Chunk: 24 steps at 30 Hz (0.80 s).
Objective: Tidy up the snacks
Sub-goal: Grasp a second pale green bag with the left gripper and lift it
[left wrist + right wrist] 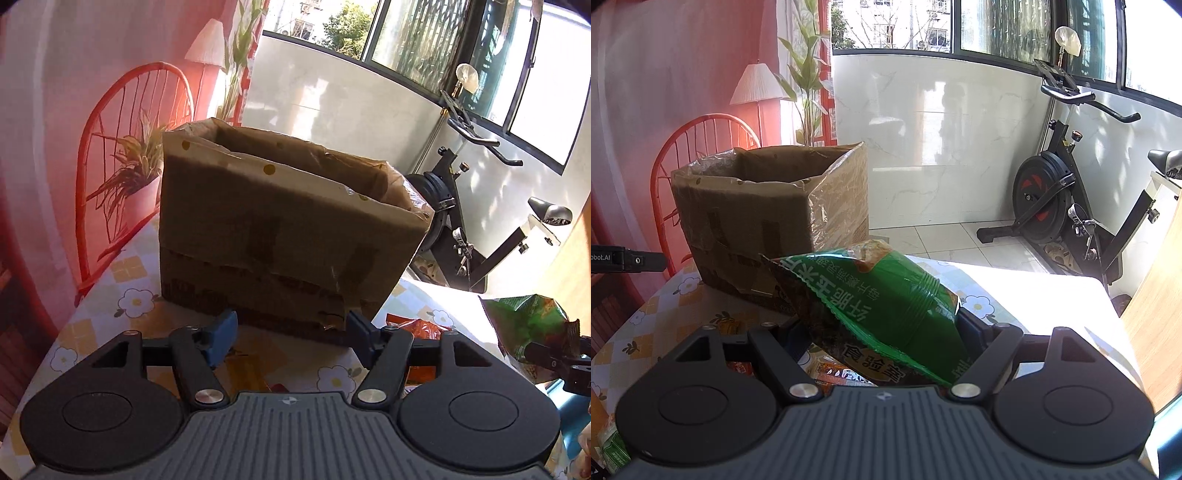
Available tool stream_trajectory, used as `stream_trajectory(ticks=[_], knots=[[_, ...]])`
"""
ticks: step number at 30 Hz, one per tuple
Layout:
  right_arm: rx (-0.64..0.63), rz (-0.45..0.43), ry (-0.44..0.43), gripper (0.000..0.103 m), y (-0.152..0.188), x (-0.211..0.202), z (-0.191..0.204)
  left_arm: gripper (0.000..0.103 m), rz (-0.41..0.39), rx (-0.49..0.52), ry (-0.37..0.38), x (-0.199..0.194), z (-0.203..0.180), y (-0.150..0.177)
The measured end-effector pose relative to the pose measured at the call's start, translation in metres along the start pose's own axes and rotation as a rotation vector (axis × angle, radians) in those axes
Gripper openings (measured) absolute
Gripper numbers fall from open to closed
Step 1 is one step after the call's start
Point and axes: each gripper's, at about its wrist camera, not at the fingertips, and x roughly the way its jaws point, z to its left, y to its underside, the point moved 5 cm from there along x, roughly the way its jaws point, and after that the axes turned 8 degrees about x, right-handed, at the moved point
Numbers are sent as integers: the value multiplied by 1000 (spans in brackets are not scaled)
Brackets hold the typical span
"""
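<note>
Right claw (882, 332) is clamped on a green snack bag (886, 295), pads pressing its crumpled lower end; the bag sticks up and leans toward 11 o'clock in the right wrist view, clear of the tabletop (1034, 291). Left claw (291, 332) is empty, blue pads (221, 332) spread apart with nothing between them; it points at the base of the cardboard box (280, 229). Under both claws: loose snack packets (834, 369) lying flat on the floral cloth, orange ones at 5 o'clock of the box in the left view (417, 328). Box stands open-topped at 10 o'clock of the held bag, near the tabletop's far-left edge, red chair (701, 147) just behind it; I can't see what is inside. My read: step in hand is carrying the green bag to the box, drop not yet done. Next move calls for lifting the bag above the box rim, going up and toward 10 o'clock, then opening over the mouth. The near wall is tall, so clear it first or the bag snags. Left claw looks free to take the next packet.
</note>
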Motion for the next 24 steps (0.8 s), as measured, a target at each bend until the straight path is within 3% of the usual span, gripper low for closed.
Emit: stream_trajectory(ticks=[9, 12, 17, 24], knots=[[-13, 39, -11, 80, 13, 11, 7, 70, 91, -25, 61, 5, 10, 18], [-11, 52, -26, 80, 19, 12, 8, 70, 165, -3, 98, -7, 8, 38], [-10, 71, -56, 80, 29, 13, 13, 76, 277, 14, 125, -27, 17, 81], [-1, 68, -74, 80, 29, 14, 13, 89, 312, 60, 182, -46, 6, 106]])
